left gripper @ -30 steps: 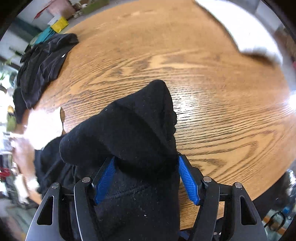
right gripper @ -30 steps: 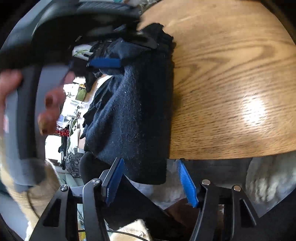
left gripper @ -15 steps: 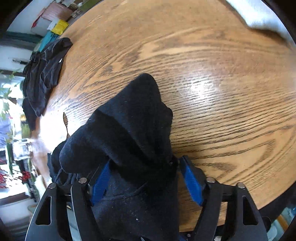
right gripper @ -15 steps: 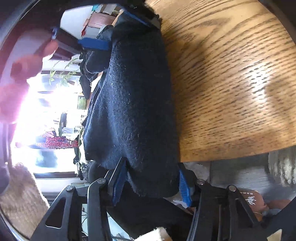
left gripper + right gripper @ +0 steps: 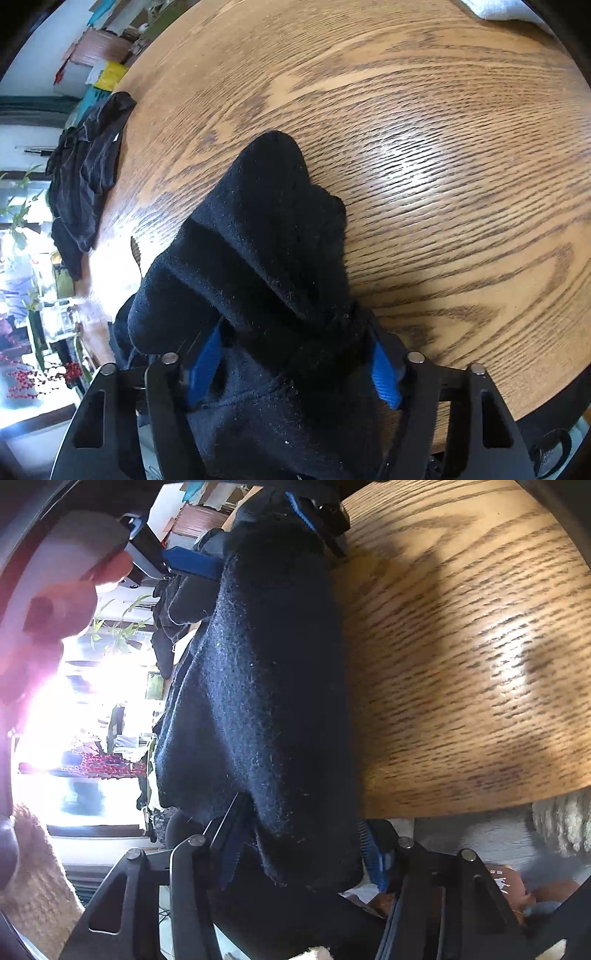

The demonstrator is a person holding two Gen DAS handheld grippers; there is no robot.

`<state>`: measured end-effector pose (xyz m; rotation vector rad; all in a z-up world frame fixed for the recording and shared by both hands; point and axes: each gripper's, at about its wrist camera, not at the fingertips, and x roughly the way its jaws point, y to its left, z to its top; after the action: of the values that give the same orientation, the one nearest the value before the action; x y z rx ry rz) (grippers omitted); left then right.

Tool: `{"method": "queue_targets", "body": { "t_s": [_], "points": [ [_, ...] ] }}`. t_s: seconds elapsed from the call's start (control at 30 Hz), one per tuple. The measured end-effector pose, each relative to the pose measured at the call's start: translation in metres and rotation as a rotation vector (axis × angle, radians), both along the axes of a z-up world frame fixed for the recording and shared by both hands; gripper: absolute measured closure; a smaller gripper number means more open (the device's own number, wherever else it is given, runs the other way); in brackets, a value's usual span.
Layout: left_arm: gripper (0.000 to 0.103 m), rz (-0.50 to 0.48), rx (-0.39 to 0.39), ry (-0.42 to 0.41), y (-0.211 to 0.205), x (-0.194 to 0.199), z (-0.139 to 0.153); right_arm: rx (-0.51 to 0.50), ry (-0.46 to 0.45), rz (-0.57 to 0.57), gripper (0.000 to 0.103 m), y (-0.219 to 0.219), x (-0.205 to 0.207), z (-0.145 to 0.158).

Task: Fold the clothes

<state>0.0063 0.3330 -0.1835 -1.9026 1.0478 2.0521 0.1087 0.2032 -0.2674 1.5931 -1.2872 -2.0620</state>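
At the near edge of a round oak table (image 5: 424,110), a thick black fleece garment (image 5: 266,251) is bunched between both grippers: the left gripper (image 5: 291,365), jaws just narrowing, and right gripper (image 5: 299,845) each clamp it. Dark clothes (image 5: 85,166) lie far left; a cluttered, overexposed room lies beyond, its details unreadable.

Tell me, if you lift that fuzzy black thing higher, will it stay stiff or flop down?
Probably flop: the black fleece garment already sags in soft folds between the left gripper and the right gripper. Its fuzzy nap likely grips the pads, so slipping seems unlikely. It looks light.
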Motion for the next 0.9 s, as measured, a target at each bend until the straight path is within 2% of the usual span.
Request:
{"method": "queue_targets", "body": {
  "t_s": [0.1, 0.2, 0.3, 0.53, 0.67, 0.77, 0.9],
  "points": [
    [0.051, -0.007, 0.058, -0.018, -0.007, 0.000, 0.008, 0.014, 0.004, 0.004, 0.042, -0.007, 0.008, 0.007],
    [0.061, 0.033, 0.185, -0.071, -0.029, -0.010, 0.021, 0.010, 0.009, 0.002, 0.040, -0.011, 0.007, 0.008],
    [0.067, 0.081, 0.319, -0.128, -0.055, -0.020, 0.029, 0.011, 0.012, -0.008, 0.038, -0.014, 0.006, 0.010],
    [0.070, 0.150, 0.535, -0.238, -0.103, -0.032, 0.034, 0.080, 0.049, 0.026, 0.043, -0.029, 0.009, 0.032],
    [0.070, 0.201, 0.636, -0.278, -0.125, -0.040, 0.039, 0.197, 0.142, 0.041, 0.043, -0.047, 0.011, 0.066],
    [0.071, 0.244, 0.707, -0.318, -0.139, -0.042, 0.037, 0.283, 0.204, 0.065, 0.037, -0.060, 0.015, 0.086],
    [0.071, 0.315, 0.813, -0.379, -0.146, -0.036, 0.036, 0.378, 0.226, 0.094, 0.035, -0.063, 0.022, 0.095]
  ]
}}
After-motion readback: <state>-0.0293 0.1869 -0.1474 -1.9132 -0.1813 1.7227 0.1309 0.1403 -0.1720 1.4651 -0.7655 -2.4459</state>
